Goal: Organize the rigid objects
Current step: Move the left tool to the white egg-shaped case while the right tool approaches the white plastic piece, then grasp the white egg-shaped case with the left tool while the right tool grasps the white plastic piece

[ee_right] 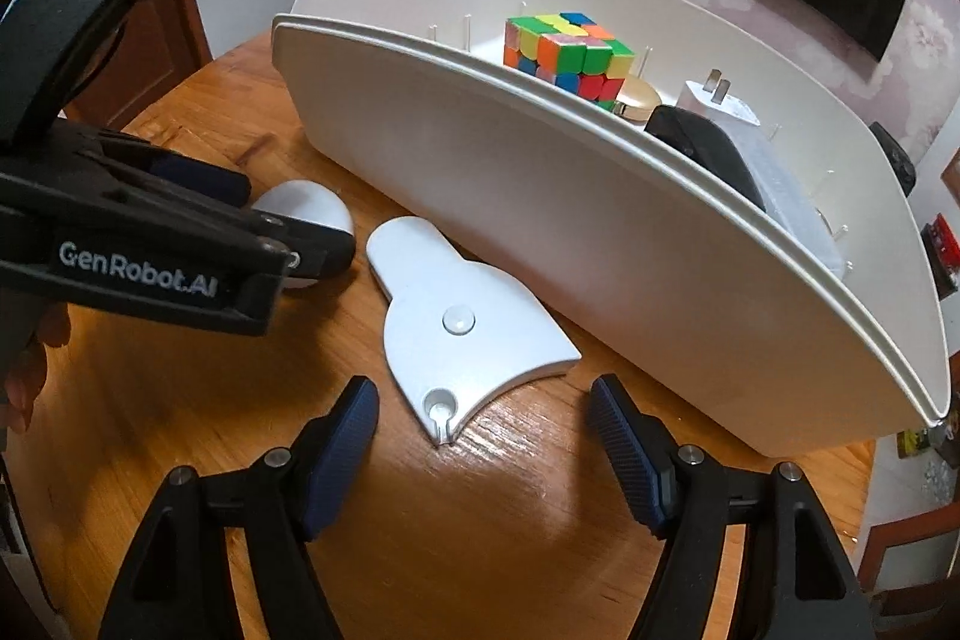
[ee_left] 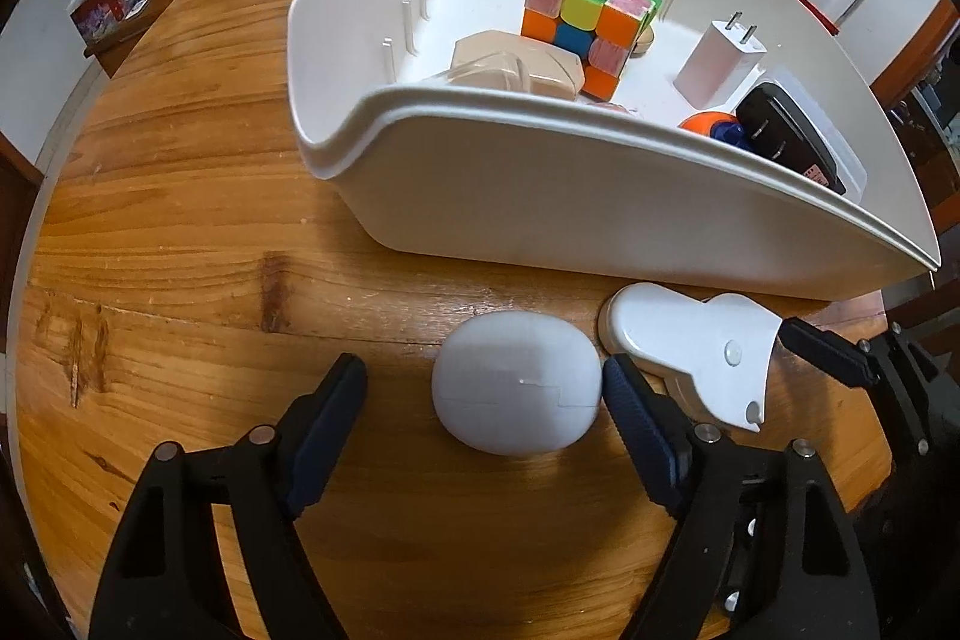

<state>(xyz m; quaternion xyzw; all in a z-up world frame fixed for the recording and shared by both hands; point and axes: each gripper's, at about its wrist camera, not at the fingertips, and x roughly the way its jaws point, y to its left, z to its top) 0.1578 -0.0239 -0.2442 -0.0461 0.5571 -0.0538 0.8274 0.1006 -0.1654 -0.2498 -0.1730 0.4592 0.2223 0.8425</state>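
Bench [ee_left: 180, 232]: round wooden top; its curved edge runs along the left of the left wrist view, with bare wood open to the left of the white oval case.
Bin [ee_left: 540, 196]: large white plastic tub standing on the bench beyond both grippers; its near wall rises just behind the two white things, so room on that side is tight.
Bin contents: a scrambled puzzle cube [ee_left: 585, 22], a white plug-in charger [ee_left: 717, 61] with prongs up, a black adapter [ee_left: 786, 136], a beige box [ee_left: 516, 64] and an orange and blue piece [ee_left: 714, 127].
Writing: "GenRobot.AI" in white on the side of the left gripper, read in the right wrist view; no other lettering is legible.
Left gripper [ee_left: 483, 394]: spread wide around the white oval case [ee_left: 519, 382]; the right finger [ee_left: 636, 430] touches or nearly touches the case's side, the left finger stands apart from it.
White oval case: lies flat on the bench between the left gripper's fingers, just beside the flat white piece.
Right gripper [ee_right: 486, 418]: spread open, hovering low over the bench with the wide end of the flat white piece [ee_right: 462, 322] between its fingers; neither finger touches it.
Flat white piece: paddle-shaped, with a round stud in its middle and a notched hole at the wide end; it lies flat between the case and the bin wall.
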